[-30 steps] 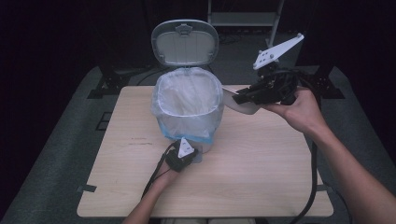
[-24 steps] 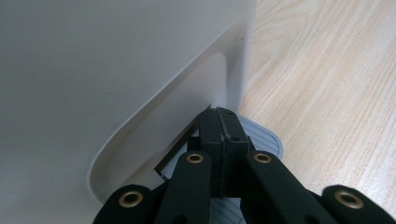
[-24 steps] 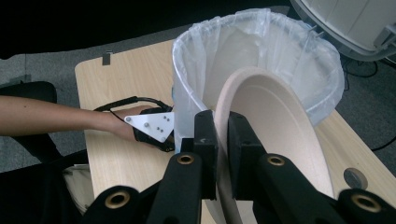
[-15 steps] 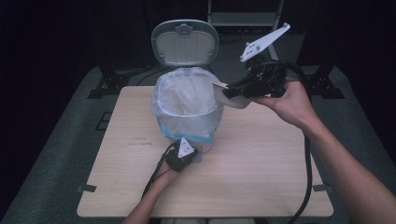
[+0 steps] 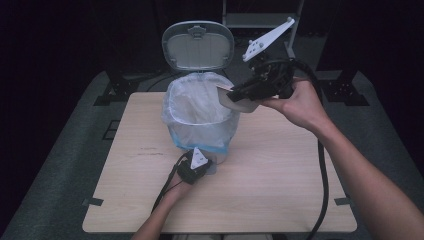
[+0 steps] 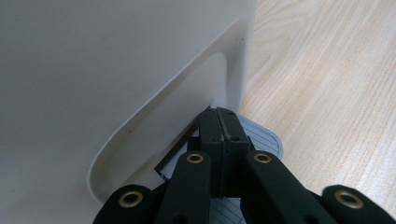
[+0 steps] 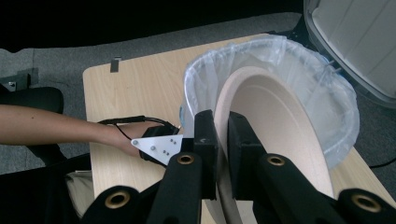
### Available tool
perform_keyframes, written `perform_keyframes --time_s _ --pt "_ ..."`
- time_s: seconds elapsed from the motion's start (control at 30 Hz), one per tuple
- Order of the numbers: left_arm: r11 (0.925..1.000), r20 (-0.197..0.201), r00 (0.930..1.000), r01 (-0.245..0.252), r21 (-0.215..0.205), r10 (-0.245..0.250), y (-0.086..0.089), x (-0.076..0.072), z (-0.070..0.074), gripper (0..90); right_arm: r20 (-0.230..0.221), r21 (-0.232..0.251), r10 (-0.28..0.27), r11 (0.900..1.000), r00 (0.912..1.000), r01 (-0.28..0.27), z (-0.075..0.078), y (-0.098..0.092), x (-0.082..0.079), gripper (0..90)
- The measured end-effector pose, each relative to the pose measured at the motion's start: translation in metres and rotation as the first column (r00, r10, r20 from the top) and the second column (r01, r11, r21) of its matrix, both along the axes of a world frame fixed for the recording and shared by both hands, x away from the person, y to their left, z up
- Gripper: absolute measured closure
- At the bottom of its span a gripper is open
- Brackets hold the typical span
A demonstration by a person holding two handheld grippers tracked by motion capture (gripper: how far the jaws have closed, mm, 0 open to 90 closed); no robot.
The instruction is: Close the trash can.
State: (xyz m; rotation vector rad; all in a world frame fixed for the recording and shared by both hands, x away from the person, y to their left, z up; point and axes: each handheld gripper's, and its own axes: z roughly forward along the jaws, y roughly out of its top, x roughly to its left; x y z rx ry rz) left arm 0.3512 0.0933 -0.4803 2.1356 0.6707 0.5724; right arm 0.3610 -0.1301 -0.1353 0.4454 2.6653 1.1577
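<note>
A white pedal bin (image 5: 200, 120) with a clear bag liner (image 7: 327, 98) stands on the wooden table, its grey lid (image 5: 197, 46) raised. My left gripper (image 5: 206, 165) is at the bin's foot, jaws shut, tips (image 6: 223, 116) resting on the grey pedal (image 6: 261, 137) against the bin's wall (image 6: 116, 70). My right gripper (image 5: 235, 95) is shut on the rim of a beige paper plate (image 5: 240, 106). The plate (image 7: 275, 121) is tilted on edge over the right side of the bin's mouth, with the right gripper's jaws (image 7: 222, 126) clamped either side of its rim.
The table (image 5: 280, 175) has bare wood to the right and left of the bin. Grey carpet and dark stands surround it. The left hand and its gripper (image 7: 159, 144) lie low by the bin's front. Cables trail from both grippers.
My right gripper has carried the plate left and slightly up, from beside the bin to over its rim. The left gripper has stayed on the pedal.
</note>
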Motion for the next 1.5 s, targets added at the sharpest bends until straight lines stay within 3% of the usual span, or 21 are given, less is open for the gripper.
perform_keyframes --time_s 0.8,1.5 --pt "1.0 0.0 1.0 0.0 0.0 0.0 0.0 0.0 0.0 90.0 -0.006 -0.014 0.049 0.999 0.9988 -0.049 0.005 0.034 0.02 83.0" --pt "1.0 0.001 1.0 -0.003 -0.001 0.003 0.0 0.0 0.0 90.0 -0.035 -0.027 0.07 0.997 0.9969 -0.071 -0.005 0.065 0.042 83.0"
